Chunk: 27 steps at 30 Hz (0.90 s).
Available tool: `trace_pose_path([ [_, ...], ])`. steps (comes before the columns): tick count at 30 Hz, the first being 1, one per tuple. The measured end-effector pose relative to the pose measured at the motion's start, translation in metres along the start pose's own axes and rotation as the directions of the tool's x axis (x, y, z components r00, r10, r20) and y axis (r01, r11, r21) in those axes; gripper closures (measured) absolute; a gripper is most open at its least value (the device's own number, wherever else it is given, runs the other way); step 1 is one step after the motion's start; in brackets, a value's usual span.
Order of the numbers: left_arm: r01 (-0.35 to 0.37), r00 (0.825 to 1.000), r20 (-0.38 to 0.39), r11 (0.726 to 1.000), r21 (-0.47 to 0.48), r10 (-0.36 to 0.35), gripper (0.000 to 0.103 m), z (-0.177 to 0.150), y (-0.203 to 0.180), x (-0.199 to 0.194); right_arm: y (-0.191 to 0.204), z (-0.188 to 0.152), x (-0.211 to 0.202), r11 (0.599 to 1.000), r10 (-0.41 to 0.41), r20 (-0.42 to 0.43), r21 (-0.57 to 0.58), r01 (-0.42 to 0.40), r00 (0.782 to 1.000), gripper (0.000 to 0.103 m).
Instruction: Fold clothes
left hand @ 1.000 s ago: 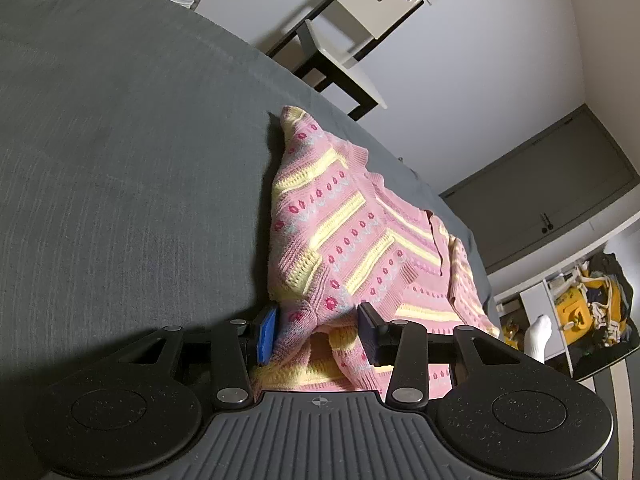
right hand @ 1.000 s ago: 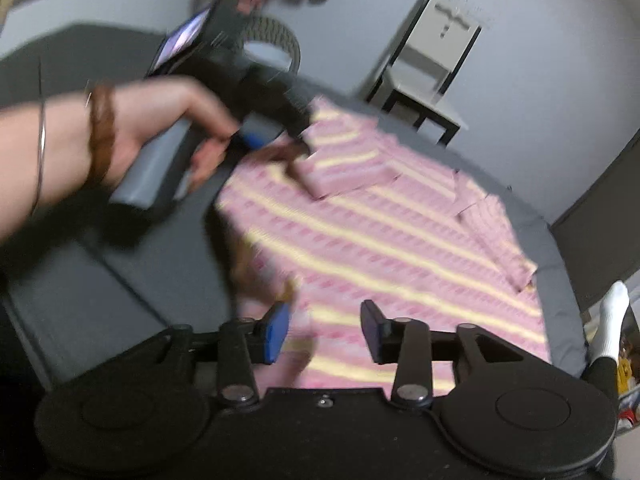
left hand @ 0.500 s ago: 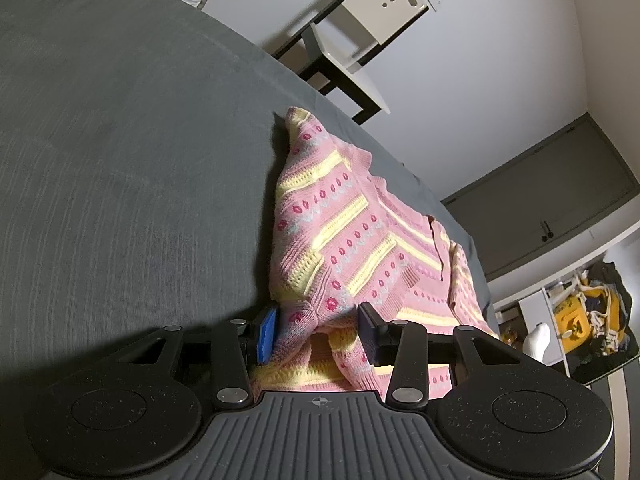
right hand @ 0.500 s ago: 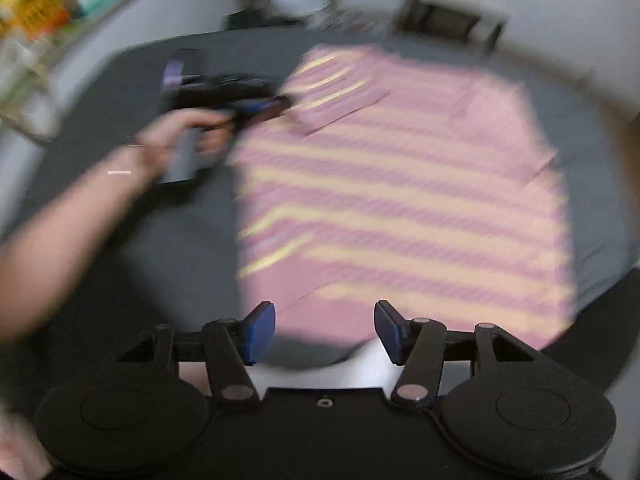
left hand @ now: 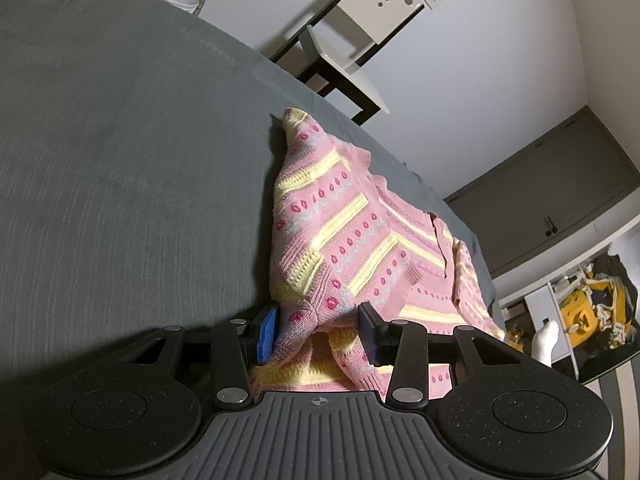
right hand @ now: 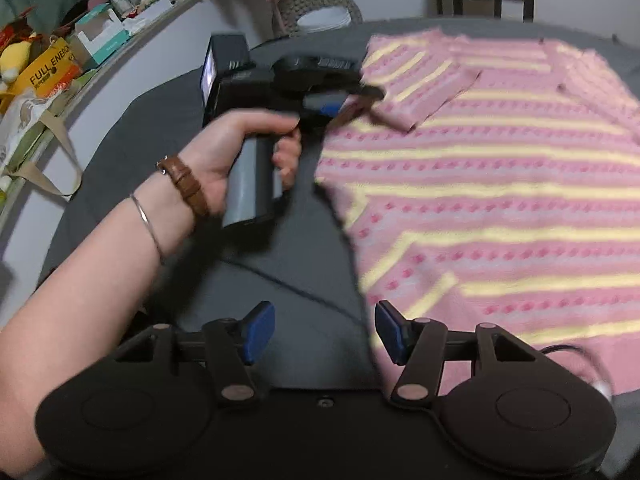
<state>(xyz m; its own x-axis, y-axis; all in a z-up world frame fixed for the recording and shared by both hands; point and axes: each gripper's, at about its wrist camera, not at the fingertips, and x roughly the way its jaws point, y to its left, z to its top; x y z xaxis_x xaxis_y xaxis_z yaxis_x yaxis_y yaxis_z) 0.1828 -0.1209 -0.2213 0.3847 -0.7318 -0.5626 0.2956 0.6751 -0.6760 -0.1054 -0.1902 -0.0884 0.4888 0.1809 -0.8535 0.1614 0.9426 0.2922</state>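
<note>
We see a pink knitted sweater with yellow stripes and small red motifs (right hand: 500, 208) spread across a dark grey fabric-covered bed (left hand: 120, 168), most of it lying flat on the right half of the surface in the right wrist view. The left tool (left hand: 316, 332), blue-padded and black-armed, has a bunch of the sweater (left hand: 332, 240) between its two fingers; the fingers stand fairly wide apart, and we cannot tell from either view whether they pinch the knit or merely bracket it. From that point the fabric rises in a tented fold that peaks toward the far edge of the bed. In the right wrist view the same left tool (right hand: 340, 106) sits at the sweater's near-left edge, beside a sleeve folded over the body, held by a person's left hand (right hand: 240, 152) wearing a brown leather strap and a thin metal bangle at the wrist. The right tool (right hand: 324, 330) hovers over the bed with its blue-padded fingers well apart and nothing between them, the right finger just over the sweater's lower left edge. A white chair with dark legs (left hand: 352, 40) stands beyond the bed against a pale wall, near a round woven seat (right hand: 316, 12). A cluttered shelf (right hand: 60, 64) runs along the left.
</note>
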Motion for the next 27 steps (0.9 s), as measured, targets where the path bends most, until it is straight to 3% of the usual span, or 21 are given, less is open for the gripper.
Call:
trace_pose_path([
  [5, -0.005, 1.000, -0.006, 1.000, 0.023, 0.005, 0.061, 0.000, 0.000, -0.003, -0.005, -0.007, 0.014, 0.994, -0.102, 0.007, -0.039, 0.102, 0.995, 0.046],
  [11, -0.001, 1.000, -0.006, 1.000, 0.023, 0.001, 0.061, -0.001, 0.002, -0.007, -0.048, 0.003, 0.015, 0.976, -0.196, 0.044, -0.085, 0.200, 0.980, 0.041],
  [18, 0.000, 1.000, -0.004, 1.000, 0.023, 0.000, 0.061, -0.002, 0.002, -0.007, -0.076, 0.010, 0.011, 0.976, -0.180, 0.031, -0.118, 0.183, 0.983, 0.039],
  [23, -0.002, 1.000, -0.002, 1.000, 0.026, 0.002, 0.061, -0.002, 0.002, -0.006, -0.066, 0.005, 0.001, 0.974, -0.152, 0.115, -0.150, 0.168, 0.982, 0.023],
  [27, -0.001, 1.000, -0.001, 1.000, 0.025, 0.001, 0.061, -0.002, 0.003, -0.007, -0.064, 0.005, -0.005, 0.985, -0.083, 0.116, -0.139, 0.099, 0.990, 0.023],
])
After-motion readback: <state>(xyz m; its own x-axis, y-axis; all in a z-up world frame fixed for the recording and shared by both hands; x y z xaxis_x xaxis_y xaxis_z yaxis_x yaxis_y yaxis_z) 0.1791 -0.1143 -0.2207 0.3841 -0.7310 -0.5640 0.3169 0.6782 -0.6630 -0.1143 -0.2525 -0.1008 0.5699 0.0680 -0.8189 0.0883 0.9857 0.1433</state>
